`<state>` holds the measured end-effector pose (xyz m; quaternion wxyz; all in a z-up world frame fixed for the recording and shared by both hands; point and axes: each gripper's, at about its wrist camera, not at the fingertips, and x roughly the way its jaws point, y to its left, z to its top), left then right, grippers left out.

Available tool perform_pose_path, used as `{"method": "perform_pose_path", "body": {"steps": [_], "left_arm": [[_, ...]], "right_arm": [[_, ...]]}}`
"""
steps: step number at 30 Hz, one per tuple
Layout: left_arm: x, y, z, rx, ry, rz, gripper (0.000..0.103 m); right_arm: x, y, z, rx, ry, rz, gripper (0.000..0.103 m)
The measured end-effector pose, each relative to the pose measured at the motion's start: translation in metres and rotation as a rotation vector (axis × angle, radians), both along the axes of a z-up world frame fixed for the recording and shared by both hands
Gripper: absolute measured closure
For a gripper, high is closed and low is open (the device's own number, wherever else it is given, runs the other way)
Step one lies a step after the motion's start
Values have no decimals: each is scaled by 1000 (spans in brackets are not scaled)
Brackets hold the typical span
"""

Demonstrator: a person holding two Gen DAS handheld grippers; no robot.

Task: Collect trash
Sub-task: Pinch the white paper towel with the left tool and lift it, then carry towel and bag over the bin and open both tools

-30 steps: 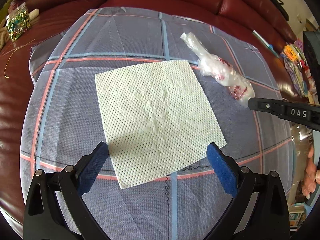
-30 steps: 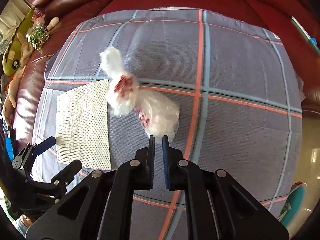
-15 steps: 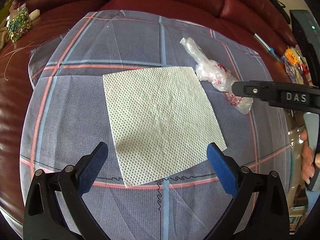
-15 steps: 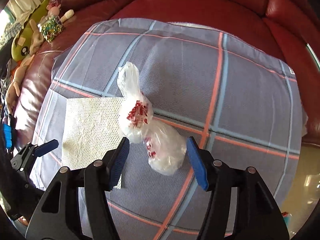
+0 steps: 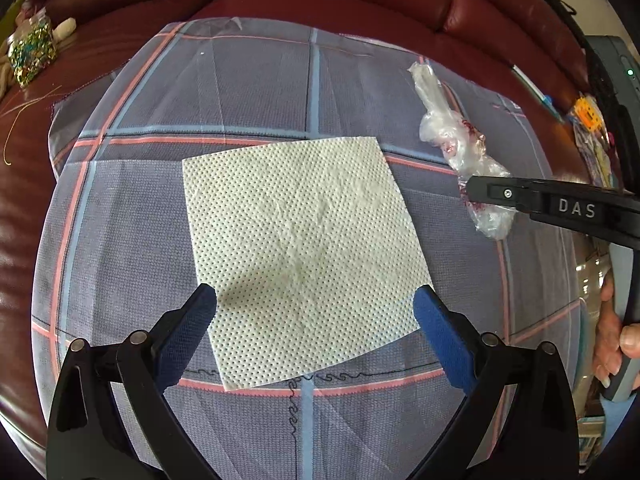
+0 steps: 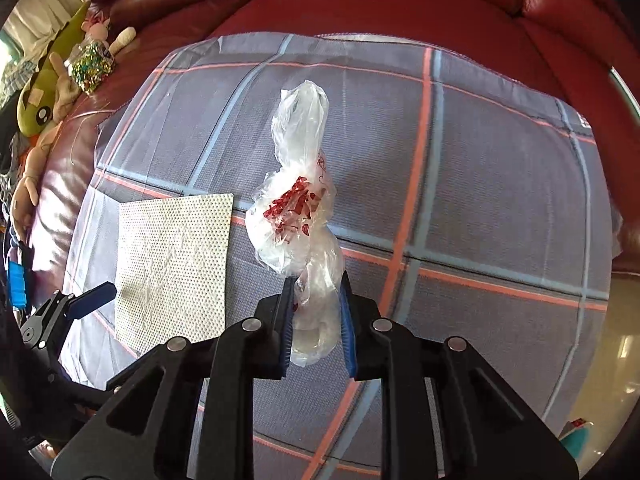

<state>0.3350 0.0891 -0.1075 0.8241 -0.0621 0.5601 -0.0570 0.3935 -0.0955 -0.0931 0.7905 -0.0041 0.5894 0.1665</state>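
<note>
The crumpled plastic bag (image 6: 298,216) with red print lay on the plaid cloth (image 6: 480,184) over the red leather sofa (image 6: 360,4), just beside a paper towel (image 5: 300,248). The right gripper (image 6: 316,312) was closing, pads squeezing the bag's near end. The left gripper (image 5: 316,320) hovered wide open, empty, over the towel.

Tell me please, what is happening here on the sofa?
A person is collecting trash from a checked cloth spread on a red leather sofa. The right hand-held gripper is closing its jaws around the near end of a crumpled clear plastic bag with red print. The left hand-held gripper is wide open above a flat white paper towel, which lies untouched beside the bag.
</note>
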Motion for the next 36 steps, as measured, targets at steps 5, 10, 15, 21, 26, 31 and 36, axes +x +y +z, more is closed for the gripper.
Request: {"method": "perform_pose_path", "body": {"steps": [5,10,15,21,26,31,36], "left_arm": [[10,-31,-12,166,8,-21,3],[3,-32,-13,165,-53,-6,4],[-4,-43,0,163,-86,-49,54],[-9,-53,11,122,-74,-31,101],[-30,-65,33,89,-112,-32,101],[-56,-89,57,48,-137,-86,101],[-82,-122,80,15,-172,-160,101]], "right_arm": [[-14,-25,5,47,5,-33,84],[-27,-43,9,87,-6,-48,84],[-38,-53,13,128,-7,-61,84],[-55,-69,20,159,-14,-90,84],[-79,-91,29,179,-22,-123,84],[-114,-119,37,202,-27,-172,84],[-151,-159,48,224,-50,-243,84]]}}
